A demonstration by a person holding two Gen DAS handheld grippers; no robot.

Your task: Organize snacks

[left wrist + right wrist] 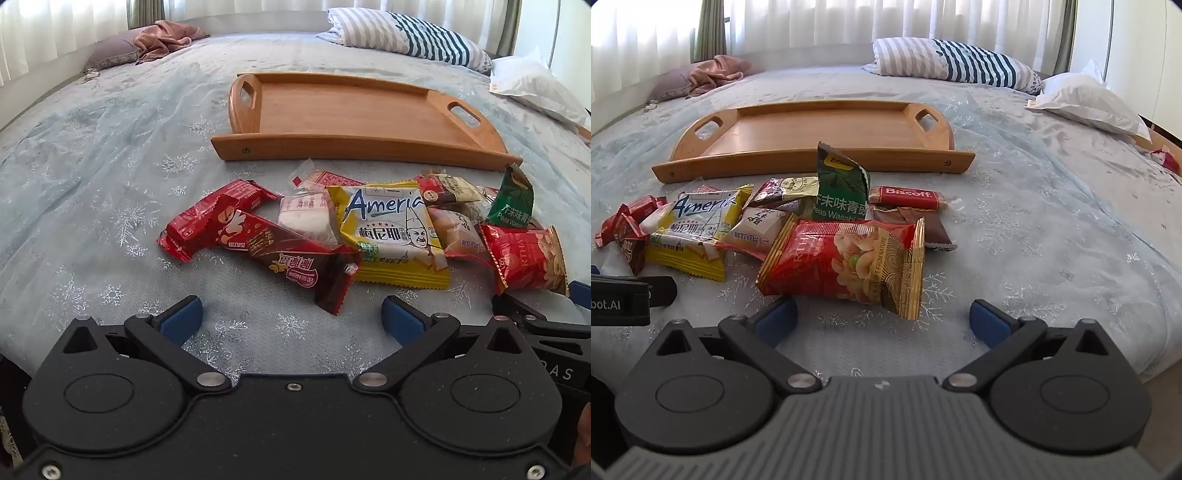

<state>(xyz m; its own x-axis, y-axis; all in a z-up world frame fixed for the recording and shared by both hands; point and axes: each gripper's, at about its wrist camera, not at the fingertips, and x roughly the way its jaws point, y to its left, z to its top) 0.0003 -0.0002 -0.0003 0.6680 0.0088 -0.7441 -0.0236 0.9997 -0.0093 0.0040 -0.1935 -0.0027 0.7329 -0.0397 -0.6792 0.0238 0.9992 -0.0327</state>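
The snacks lie in a loose heap on the bed, mid-frame in both views, just below the empty wooden tray [347, 110]. Both the left gripper [291, 317] and the right gripper [882, 317] have jaws spread wide, holding nothing. The red nut bag [846, 262], lower centre, looks light, crinkly and slippery; pinching its crimped end seam seems safest.

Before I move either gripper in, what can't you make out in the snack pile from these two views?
- Left wrist view: the green wasabi pea pack hides whatever lies behind it.
- Right wrist view: the brown wrapper is half covered by the red nut bag; no label is readable.
- Both views: the clear-wrapped white snack lies under the yellow Ameria pack; its print is too small.
- The wooden tray floor behind its near rail is hidden.
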